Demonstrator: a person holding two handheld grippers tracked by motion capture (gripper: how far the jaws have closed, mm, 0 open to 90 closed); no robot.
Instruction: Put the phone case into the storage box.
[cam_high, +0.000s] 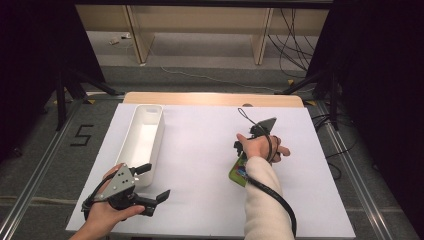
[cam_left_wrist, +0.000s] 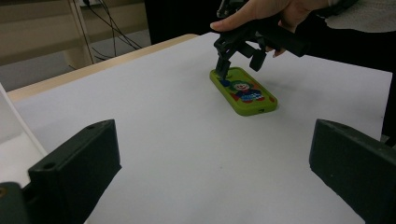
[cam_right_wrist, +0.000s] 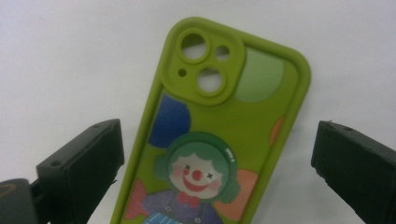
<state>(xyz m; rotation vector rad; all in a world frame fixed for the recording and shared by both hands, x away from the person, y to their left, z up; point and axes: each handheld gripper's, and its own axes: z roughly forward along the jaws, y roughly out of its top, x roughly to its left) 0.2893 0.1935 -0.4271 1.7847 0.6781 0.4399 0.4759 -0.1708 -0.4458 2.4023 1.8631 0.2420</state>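
Note:
A green phone case (cam_right_wrist: 261, 116) with a clown picture lies flat on the white table sheet, camera cut-outs at its far end. In the high view the phone case (cam_high: 235, 174) peeks out beside the person's right sleeve. My right gripper (cam_right_wrist: 217, 163) is open, tilted down over the case with one jaw on each side of it, not touching. The left gripper view shows the right gripper (cam_left_wrist: 239, 63) hovering just above the near end of the phone case (cam_left_wrist: 243, 91). My left gripper (cam_high: 152, 182) is open and holds nothing, near the table's front left; its jaws (cam_left_wrist: 210, 177) point toward the case.
A long white tray (cam_high: 145, 137) stands along the left side of the white sheet (cam_high: 200, 150), just beyond my left gripper. Black cables trail from both grippers. Wooden shelving legs and floor cables lie past the table's far edge.

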